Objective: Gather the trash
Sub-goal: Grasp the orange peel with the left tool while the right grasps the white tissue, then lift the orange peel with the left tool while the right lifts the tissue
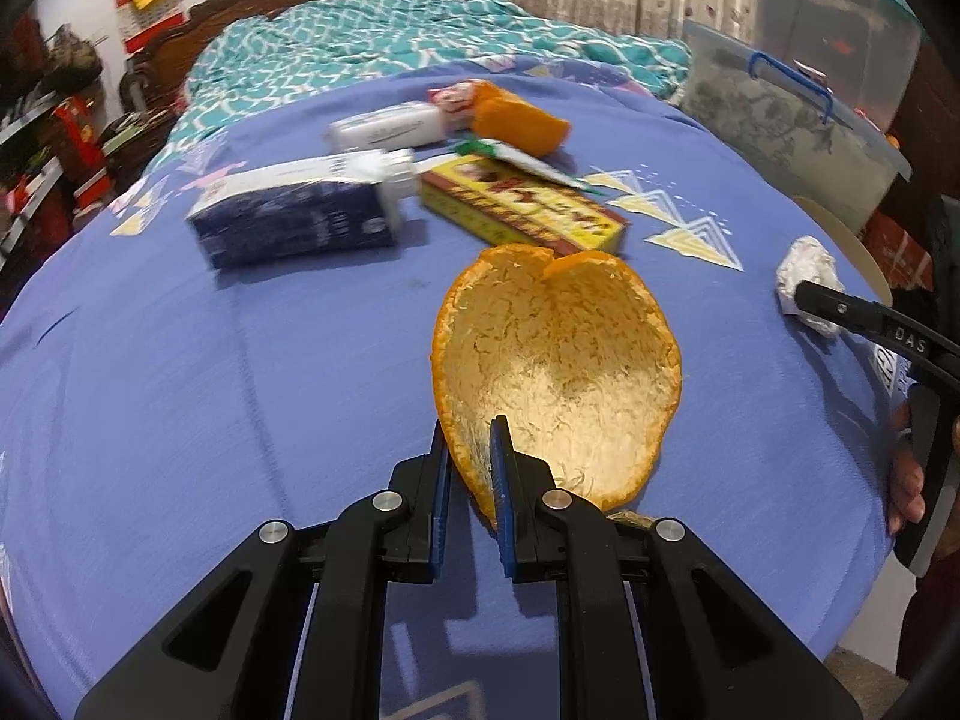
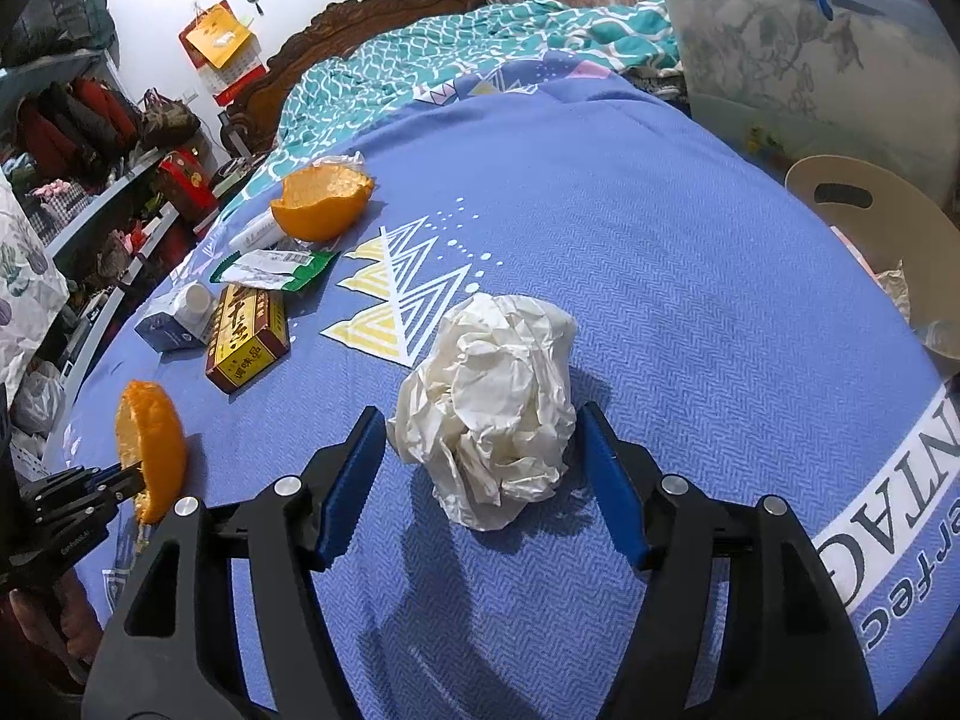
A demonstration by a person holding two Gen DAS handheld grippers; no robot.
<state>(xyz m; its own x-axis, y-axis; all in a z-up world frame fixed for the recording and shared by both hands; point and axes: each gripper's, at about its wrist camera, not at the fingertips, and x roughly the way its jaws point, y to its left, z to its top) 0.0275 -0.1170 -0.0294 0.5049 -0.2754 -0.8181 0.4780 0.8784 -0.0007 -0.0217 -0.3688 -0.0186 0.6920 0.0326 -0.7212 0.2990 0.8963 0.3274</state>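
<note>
My left gripper (image 1: 471, 438) is shut on the rim of a big orange peel (image 1: 558, 372), which stands up above the blue bedsheet (image 1: 180, 390); the same peel (image 2: 150, 450) and left gripper (image 2: 129, 480) show at the left of the right wrist view. My right gripper (image 2: 480, 438) is open, its blue pads on either side of a crumpled white paper ball (image 2: 489, 408) that lies on the sheet; the pads do not press it. That paper ball (image 1: 807, 282) also appears at the right of the left wrist view, behind a right finger (image 1: 840, 306).
Further back on the bed lie a second orange peel (image 2: 321, 204), a yellow-and-red box (image 2: 246, 342), a dark blue carton (image 1: 294, 216), a white tube (image 1: 390, 126) and a green-edged wrapper (image 2: 276, 267). A clear storage bin (image 2: 798, 54) and a beige basket (image 2: 870, 222) stand at the right.
</note>
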